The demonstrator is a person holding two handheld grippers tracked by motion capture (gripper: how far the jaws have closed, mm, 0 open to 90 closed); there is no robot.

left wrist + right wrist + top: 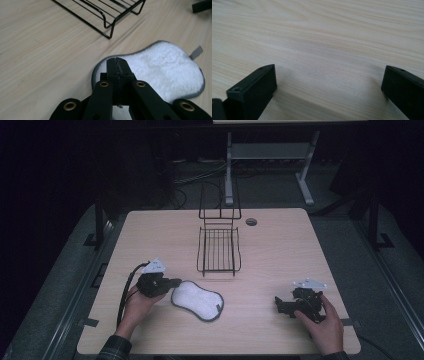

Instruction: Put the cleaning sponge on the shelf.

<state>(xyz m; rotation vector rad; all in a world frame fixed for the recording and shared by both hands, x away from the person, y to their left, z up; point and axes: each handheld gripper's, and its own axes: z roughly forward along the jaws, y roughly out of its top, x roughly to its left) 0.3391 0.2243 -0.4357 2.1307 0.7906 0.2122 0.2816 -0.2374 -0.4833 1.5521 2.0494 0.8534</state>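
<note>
Dark room beyond, metal frame legs behind the far edge; pale wood desk (150, 235) under a wire rack (218, 251) set toward the far edge, about mid-width. White pad with grey trim (197, 300) lying flat toward the near edge, left of centre, long axis running from the near-left side toward the right edge, slightly slanted. Left tongs (175, 282) right at the pad's left end, so much the nearer. Jaws pressed together, tips over the pad's rim (160, 67); whether any trim is pinched between them, cannot tell. Right tongs (276, 306) well apart near the right edge, jaws spread wide over bare wood, holding and touching nothing.
</note>
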